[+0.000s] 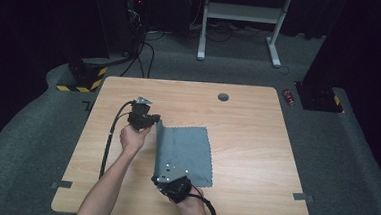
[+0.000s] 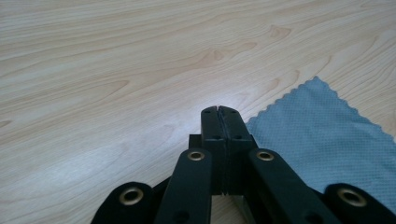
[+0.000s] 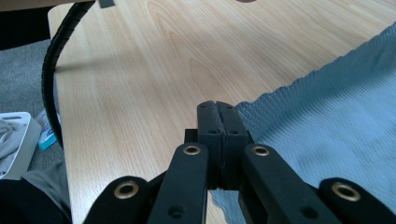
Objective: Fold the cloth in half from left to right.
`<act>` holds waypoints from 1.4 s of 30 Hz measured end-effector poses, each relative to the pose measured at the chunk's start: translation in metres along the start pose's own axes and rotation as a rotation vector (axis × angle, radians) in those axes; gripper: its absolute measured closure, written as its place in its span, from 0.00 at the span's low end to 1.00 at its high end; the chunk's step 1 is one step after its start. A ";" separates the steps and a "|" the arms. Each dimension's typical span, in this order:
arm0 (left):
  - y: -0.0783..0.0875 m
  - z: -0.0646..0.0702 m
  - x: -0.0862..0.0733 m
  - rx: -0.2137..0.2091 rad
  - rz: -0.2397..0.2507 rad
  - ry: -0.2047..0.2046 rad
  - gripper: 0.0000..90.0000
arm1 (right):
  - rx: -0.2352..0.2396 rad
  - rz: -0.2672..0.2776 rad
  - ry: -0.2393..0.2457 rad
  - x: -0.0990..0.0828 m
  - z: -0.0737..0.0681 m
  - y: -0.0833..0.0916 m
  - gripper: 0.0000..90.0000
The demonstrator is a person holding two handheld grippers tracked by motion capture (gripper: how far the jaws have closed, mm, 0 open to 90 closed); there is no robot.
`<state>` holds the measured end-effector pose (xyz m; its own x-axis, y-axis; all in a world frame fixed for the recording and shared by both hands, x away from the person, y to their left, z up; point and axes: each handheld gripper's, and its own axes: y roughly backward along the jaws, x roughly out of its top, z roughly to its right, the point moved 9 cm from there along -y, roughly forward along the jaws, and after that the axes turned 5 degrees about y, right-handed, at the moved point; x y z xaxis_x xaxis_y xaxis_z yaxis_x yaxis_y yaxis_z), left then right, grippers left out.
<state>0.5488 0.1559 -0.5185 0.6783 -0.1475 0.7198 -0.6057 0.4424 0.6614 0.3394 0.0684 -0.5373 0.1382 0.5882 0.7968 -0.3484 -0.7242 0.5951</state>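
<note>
Two tools, left tool (image 1: 153, 119) at ten o'clock and right tool (image 1: 160, 178) at six, pinch the grey cloth (image 1: 186, 150) on the tabletop (image 1: 256, 141).

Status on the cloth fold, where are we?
Early. Done: both grippers sit at the left edge of the grey cloth, the left gripper at the far corner, the right gripper at the near one, jaws closed. In hand: that edge stands raised off the wooden table in the high view, apparently pinched. Left: carrying it across; the rest of the cloth lies flat, unfolded.
</note>
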 end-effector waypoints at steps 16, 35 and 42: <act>-0.014 0.027 0.009 -0.030 -0.005 -0.045 1.00 | -0.063 0.016 -0.080 -0.030 0.017 0.028 1.00; -0.038 0.062 0.020 -0.063 -0.021 -0.082 1.00 | -0.142 0.029 -0.138 -0.054 0.035 0.059 1.00; -0.050 0.076 0.022 -0.085 -0.016 -0.083 1.00 | -0.177 0.019 -0.158 -0.066 0.043 0.072 1.00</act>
<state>0.5622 0.0635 -0.5195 0.6489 -0.2259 0.7266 -0.5552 0.5124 0.6552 0.3454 -0.0377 -0.5425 0.2682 0.5014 0.8226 -0.5073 -0.6524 0.5630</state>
